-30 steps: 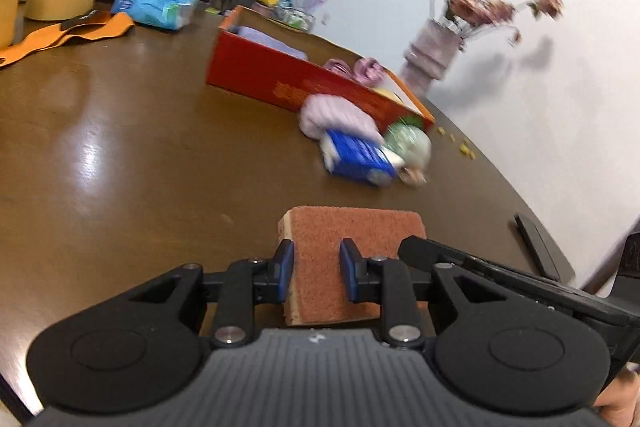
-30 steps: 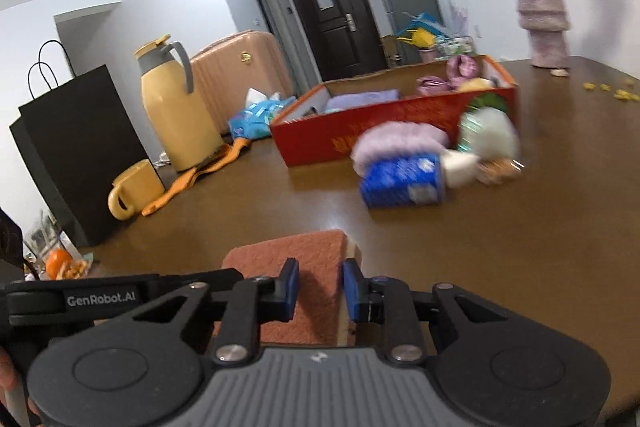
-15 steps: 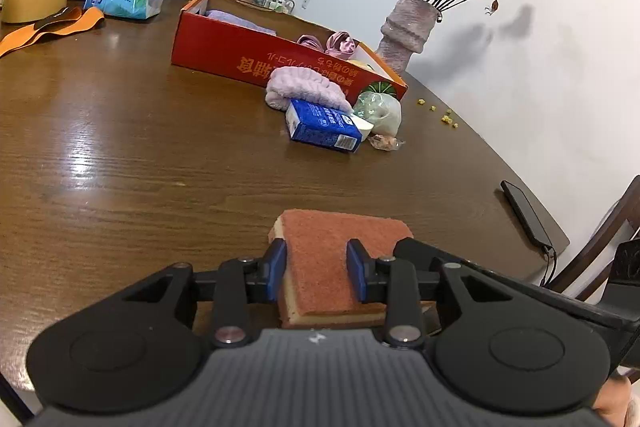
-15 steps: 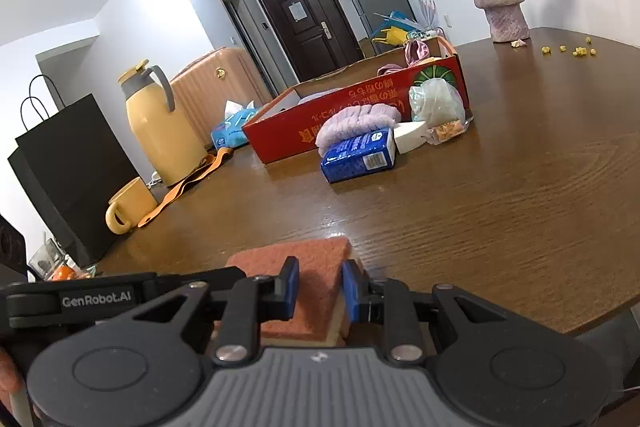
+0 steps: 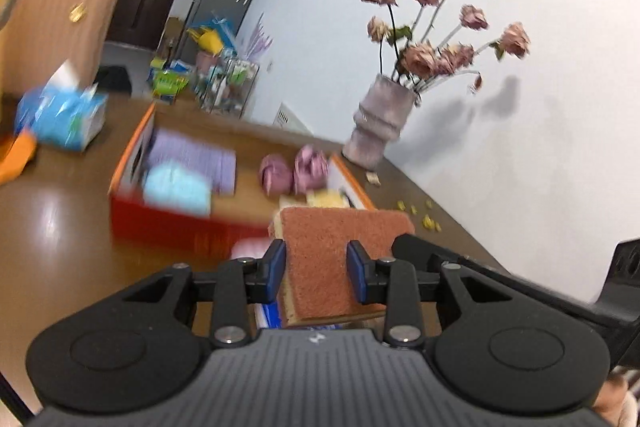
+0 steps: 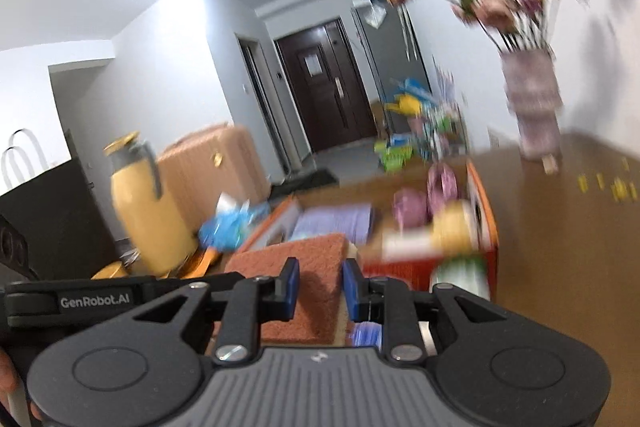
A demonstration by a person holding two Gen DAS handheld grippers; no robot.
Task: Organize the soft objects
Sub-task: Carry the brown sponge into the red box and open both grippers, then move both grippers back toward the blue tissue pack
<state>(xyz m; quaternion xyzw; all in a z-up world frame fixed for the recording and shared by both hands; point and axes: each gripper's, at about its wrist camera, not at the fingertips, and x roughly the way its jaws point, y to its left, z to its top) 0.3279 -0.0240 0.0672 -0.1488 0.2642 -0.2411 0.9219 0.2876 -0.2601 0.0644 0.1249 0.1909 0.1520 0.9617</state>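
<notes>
Sponge first: the rust-brown scouring sponge with a pale yellow foam underside (image 5: 336, 259) sits between the blue pads of my left gripper (image 5: 317, 265), which have just been opening a little. In that view the left pad touches the sponge's edge, but a sliver of brown shows outside the right pad, so I cannot tell how firmly I am pinching. My right gripper (image 6: 318, 285) is pressed onto the same sponge (image 6: 304, 267) from the other side, its blue pads squeezing the brown face narrow. I carry it with both tools, raised off the brown wooden table (image 5: 60, 227).

Beyond my fingertips lies the red cardboard box with orange edges (image 5: 160, 223), open on top. Inside I see a folded lilac cloth (image 5: 192, 159), a light blue soft pad (image 5: 176, 189), two mauve fabric rolls (image 5: 294, 173) and something yellow near the right wall; blur hides finer detail.

I judge this the carry step: the sponge is lifted and headed to the box, not yet over it. Next I need to bring it past the near red wall, lower it onto a free patch of the box floor, and spread both jaws together so it drops flat.
</notes>
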